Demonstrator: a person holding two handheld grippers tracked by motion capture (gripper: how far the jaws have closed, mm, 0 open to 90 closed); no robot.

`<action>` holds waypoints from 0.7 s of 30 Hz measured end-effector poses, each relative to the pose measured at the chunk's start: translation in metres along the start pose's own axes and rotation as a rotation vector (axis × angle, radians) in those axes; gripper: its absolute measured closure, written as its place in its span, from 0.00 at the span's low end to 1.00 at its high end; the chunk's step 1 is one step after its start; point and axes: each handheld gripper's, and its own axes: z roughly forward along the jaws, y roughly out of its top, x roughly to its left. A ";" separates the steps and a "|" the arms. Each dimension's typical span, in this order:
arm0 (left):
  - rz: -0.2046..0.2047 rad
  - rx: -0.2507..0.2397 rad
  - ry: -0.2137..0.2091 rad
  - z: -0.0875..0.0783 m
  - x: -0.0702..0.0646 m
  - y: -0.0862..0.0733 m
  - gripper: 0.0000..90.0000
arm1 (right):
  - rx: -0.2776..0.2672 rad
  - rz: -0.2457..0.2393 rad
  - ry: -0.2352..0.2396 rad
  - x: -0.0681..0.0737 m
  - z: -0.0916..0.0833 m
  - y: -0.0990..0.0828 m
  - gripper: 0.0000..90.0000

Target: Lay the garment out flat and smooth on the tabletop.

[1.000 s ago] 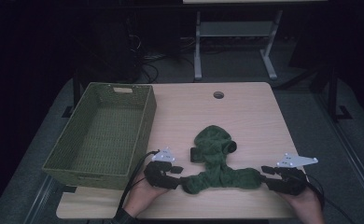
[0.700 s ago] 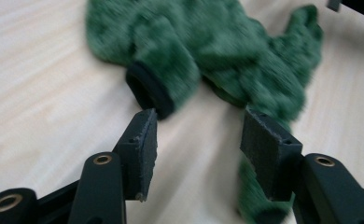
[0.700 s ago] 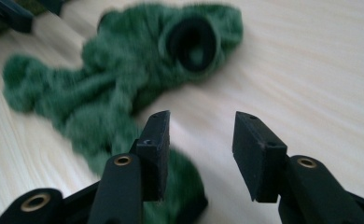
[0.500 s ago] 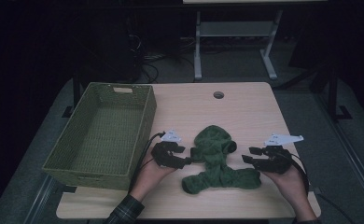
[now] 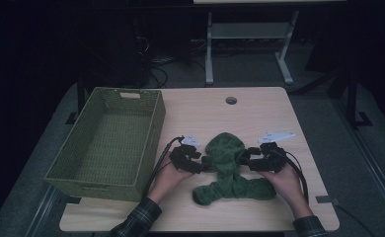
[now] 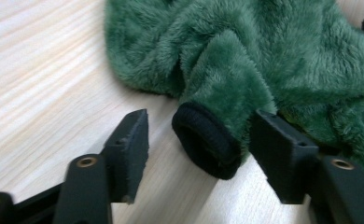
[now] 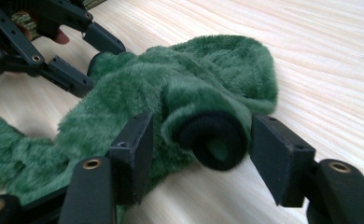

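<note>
Lying crumpled on the near middle of the wooden table [image 5: 259,113] is a green fleece garment [image 5: 230,168], its hood end pointing away from the person and its lower part spread toward the table's front edge. Two black-edged sleeve cuffs stick out, one to each side. The left cuff [image 6: 206,140] sits in the gap of the left gripper [image 6: 199,144]; the jaws stand apart, having just been opening, with one pad right against the fleece and the other clear of it. The right cuff [image 7: 215,137] lies between the jaws of the right gripper [image 7: 201,149], which have also just been opening, with a gap on both sides. In the high view the left gripper [image 5: 200,163] and right gripper [image 5: 247,160] flank the garment. A green woven basket [image 5: 89,175] stands just left of the left hand [image 5: 168,177].
</note>
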 end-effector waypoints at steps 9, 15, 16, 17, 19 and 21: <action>0.038 -0.012 -0.014 -0.003 -0.005 0.003 0.89 | 0.006 -0.033 -0.026 -0.003 0.009 0.001 0.85; 0.039 -0.060 0.026 -0.021 -0.005 0.008 0.91 | -0.019 -0.067 -0.043 -0.008 -0.009 0.001 0.89; 0.030 -0.069 0.029 -0.024 -0.004 0.008 0.91 | -0.013 -0.060 -0.049 -0.010 -0.011 0.001 0.90; 0.033 -0.074 0.033 -0.026 -0.003 0.008 0.91 | -0.013 -0.061 -0.049 -0.014 -0.014 0.000 0.90; 0.021 -0.078 0.037 -0.026 -0.002 0.007 0.92 | -0.003 -0.051 -0.045 -0.020 -0.016 -0.003 0.91; 0.021 -0.059 0.040 -0.022 -0.001 0.006 0.92 | 0.014 -0.050 -0.050 -0.026 -0.012 -0.007 0.91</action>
